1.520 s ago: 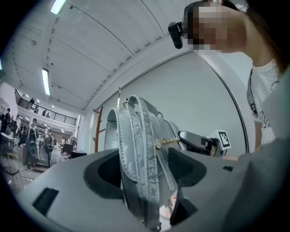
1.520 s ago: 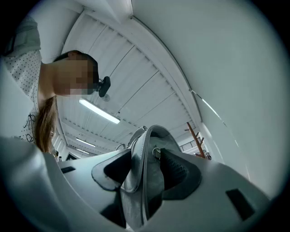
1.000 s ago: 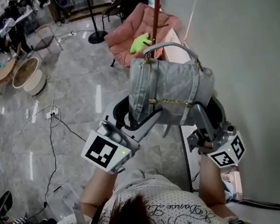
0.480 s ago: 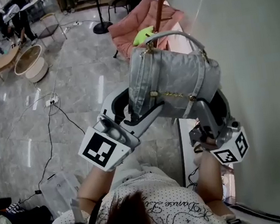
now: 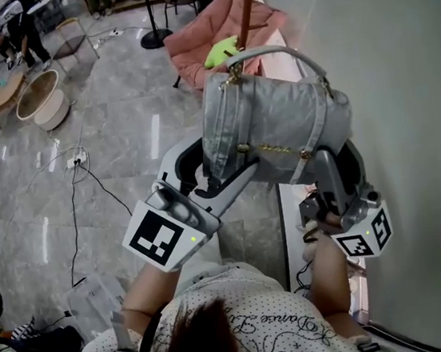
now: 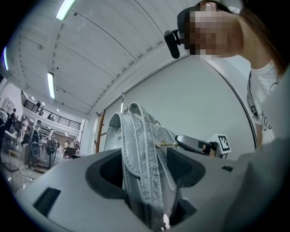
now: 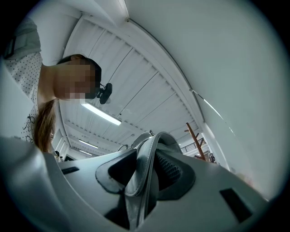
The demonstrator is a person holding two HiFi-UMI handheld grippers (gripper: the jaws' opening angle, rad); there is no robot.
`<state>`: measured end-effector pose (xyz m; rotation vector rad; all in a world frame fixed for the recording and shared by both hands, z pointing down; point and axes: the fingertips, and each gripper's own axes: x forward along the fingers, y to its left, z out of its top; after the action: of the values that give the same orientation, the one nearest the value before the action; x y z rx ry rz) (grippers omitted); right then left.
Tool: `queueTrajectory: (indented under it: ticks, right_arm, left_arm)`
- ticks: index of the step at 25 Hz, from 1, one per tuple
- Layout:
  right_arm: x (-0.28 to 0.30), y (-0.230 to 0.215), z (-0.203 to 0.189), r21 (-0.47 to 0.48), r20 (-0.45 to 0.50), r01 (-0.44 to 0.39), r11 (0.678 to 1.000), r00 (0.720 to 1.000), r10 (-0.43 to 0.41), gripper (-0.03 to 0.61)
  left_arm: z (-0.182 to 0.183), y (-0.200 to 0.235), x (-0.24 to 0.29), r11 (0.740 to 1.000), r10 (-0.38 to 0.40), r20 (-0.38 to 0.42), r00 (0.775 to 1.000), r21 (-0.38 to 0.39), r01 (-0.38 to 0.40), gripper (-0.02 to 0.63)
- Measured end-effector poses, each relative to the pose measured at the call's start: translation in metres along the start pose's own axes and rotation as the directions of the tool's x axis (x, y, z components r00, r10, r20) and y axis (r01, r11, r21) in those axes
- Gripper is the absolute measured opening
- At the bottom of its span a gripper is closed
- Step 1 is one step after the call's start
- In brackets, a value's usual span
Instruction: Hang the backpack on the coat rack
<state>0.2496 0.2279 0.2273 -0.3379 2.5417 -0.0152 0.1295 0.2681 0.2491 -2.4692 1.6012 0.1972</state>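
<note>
The left hand-held gripper (image 5: 211, 179), nearest the person, is clenched on the lower left side of the grey backpack (image 5: 275, 128). The right hand-held gripper (image 5: 331, 171) grasps a strap at the bag's lower right, and its jaws have just been closing on it. The backpack is held in the air between the two, its top handle arched upward. Just beyond it rises the brown coat rack (image 5: 245, 7) pole beside the white wall (image 5: 399, 67). A pink chair (image 5: 203, 44) stands farther off.
</note>
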Motion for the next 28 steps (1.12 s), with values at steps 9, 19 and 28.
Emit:
queueTrajectory:
  ticks: [9, 19, 28]
  right_arm:
    - [0.092, -0.073, -0.031, -0.057, -0.002, 0.042, 0.997, 0.999, -0.043, 0.132]
    - [0.110, -0.081, -0.043, -0.128, 0.052, 0.088, 0.988, 0.995, -0.082, 0.132]
    - [0.170, -0.144, -0.071, -0.102, 0.027, 0.106, 0.989, 0.994, -0.104, 0.130]
  left_arm:
    - [-0.008, 0.111, 0.064, 0.998, -0.058, 0.028, 0.998, -0.021, 0.059, 0.278]
    - [-0.013, 0.141, 0.077, 0.988, -0.152, 0.062, 0.986, 0.011, 0.151, 0.278]
    - [-0.029, 0.217, 0.126, 0.989, -0.146, 0.060, 0.987, -0.019, 0.148, 0.278]
